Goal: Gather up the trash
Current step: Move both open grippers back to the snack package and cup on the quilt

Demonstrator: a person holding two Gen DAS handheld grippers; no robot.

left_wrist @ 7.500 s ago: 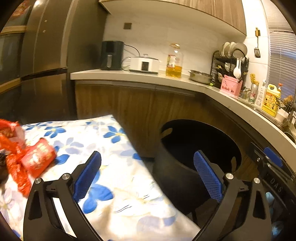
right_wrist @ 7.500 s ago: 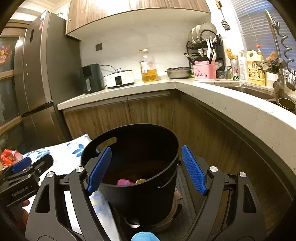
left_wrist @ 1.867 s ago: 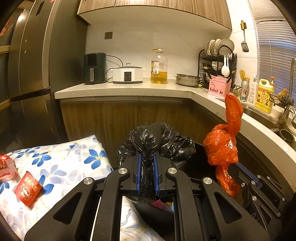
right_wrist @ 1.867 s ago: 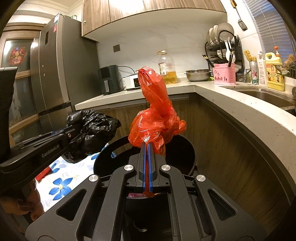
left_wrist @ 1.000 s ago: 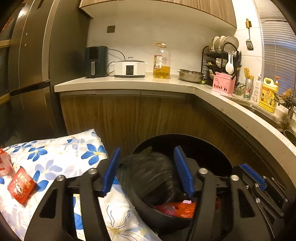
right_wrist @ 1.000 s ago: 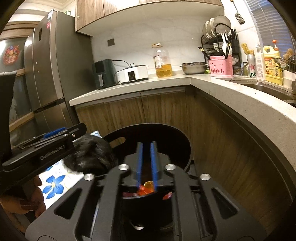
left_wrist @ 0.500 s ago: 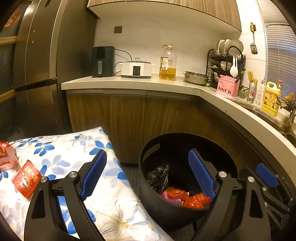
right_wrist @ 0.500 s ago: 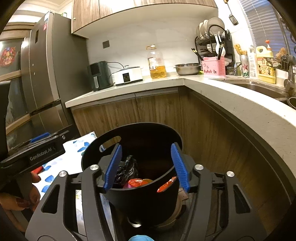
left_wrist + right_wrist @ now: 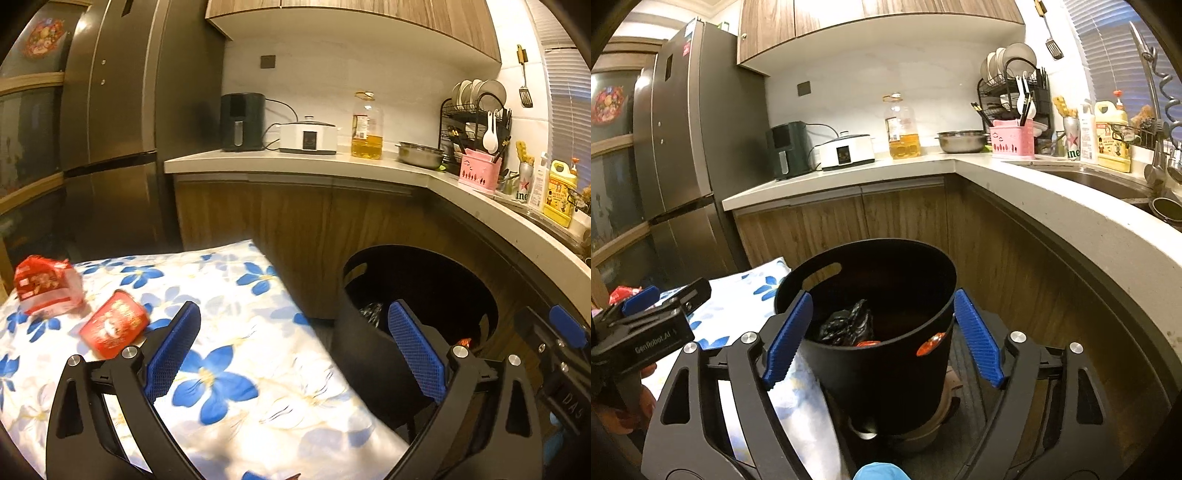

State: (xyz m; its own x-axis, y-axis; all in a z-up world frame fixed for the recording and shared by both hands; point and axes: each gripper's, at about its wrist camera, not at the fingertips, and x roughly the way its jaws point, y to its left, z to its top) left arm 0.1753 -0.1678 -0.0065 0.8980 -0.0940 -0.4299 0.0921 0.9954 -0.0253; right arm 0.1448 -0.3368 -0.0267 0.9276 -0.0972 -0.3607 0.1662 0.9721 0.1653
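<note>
Kitchen corner: floral-cloth desk (image 9: 229, 354) beside a black bin (image 9: 886, 332) on the floor by the cabinets. Bin already holds a black bag (image 9: 846, 325) and red scraps. Two red wrappers are left on the desk: a bag (image 9: 46, 286) at the far left edge, a flat packet (image 9: 114, 325) just beside it. Left tongs (image 9: 295, 354) have just been opening, now spread wide and empty, over the cloth between packet and bin. Right tongs (image 9: 882, 339) likewise just opened, empty, jaws straddling the bin from above. Likely next step: left goes for the packet. It lies flat, so come in low, get one pad under an edge, don't snag the cloth. Right can wait at the bin.
</note>
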